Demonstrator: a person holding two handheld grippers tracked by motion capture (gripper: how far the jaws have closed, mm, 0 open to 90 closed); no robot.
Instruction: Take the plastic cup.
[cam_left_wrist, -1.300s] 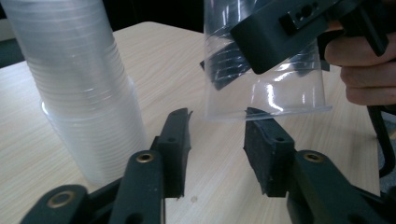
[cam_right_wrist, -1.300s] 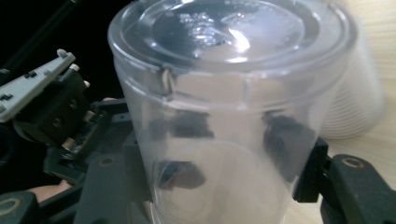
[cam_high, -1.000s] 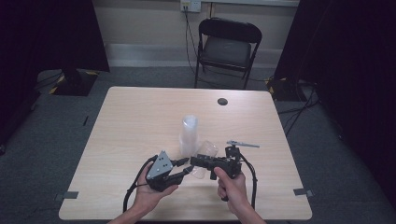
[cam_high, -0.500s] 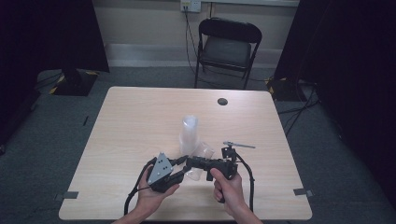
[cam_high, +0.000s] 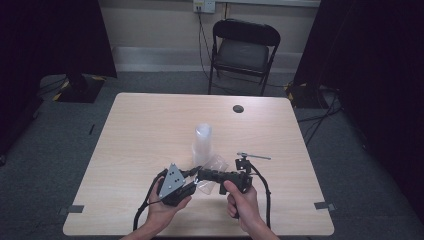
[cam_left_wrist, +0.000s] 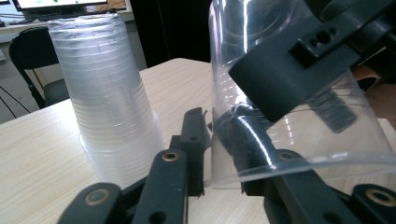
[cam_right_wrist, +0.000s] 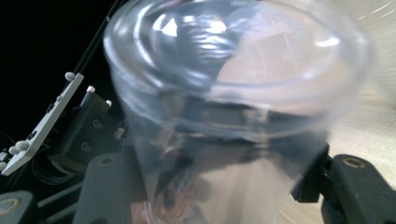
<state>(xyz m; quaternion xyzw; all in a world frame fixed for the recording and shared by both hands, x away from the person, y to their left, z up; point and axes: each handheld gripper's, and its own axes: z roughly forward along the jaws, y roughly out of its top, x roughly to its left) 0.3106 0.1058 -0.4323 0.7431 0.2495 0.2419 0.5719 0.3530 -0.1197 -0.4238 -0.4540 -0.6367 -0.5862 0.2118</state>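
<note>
Both grippers (cam_high: 200, 176) grasping clear cup (cam_high: 212, 170) over wood table (cam_high: 150, 125); black chair (cam_high: 244, 52) behind.

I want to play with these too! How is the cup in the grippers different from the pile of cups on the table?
The single cup is held up off the table between both grippers, lying tilted on its side; the stack of cups stands on the table, mouth down. The single cup is one thin wall you can see through clearly; the stack is many cups nested together, so it looks cloudy white. Both are clear plastic.
</note>
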